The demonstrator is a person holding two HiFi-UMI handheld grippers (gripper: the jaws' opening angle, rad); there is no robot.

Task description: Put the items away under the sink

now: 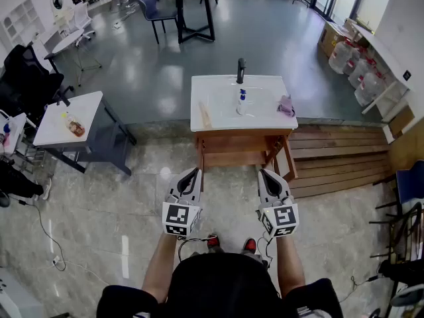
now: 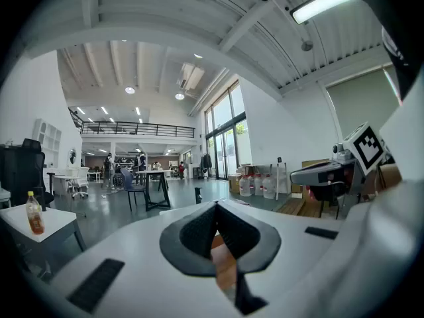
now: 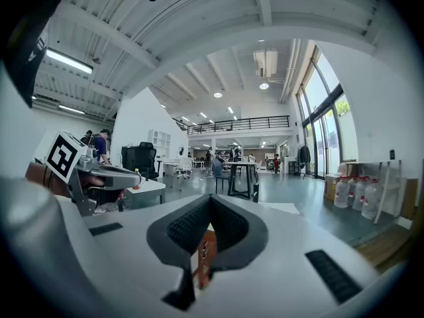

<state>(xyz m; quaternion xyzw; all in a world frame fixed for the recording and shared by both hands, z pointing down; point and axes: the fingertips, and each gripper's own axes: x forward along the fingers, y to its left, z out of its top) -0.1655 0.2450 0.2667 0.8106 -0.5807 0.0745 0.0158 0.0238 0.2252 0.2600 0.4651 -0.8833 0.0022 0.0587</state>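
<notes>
Head view, left gripper (image 1: pixel 193 173) and right gripper (image 1: pixel 266 173) at lower centre, both pinched together, empty, sink (image 1: pixel 215 116) at centre, spray bottle (image 1: pixel 242 102) standing on it

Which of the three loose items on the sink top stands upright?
The spray bottle in the middle, before the faucet. The pale item at left lies flat; the pink cloth at right is crumpled.

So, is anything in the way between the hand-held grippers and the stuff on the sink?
Nothing visible. Only bare floor lies between the left hand-held gripper, the right hand-held gripper and the sink, where the spray bottle and pink cloth sit on top. Both grippers are shut and empty.
</notes>
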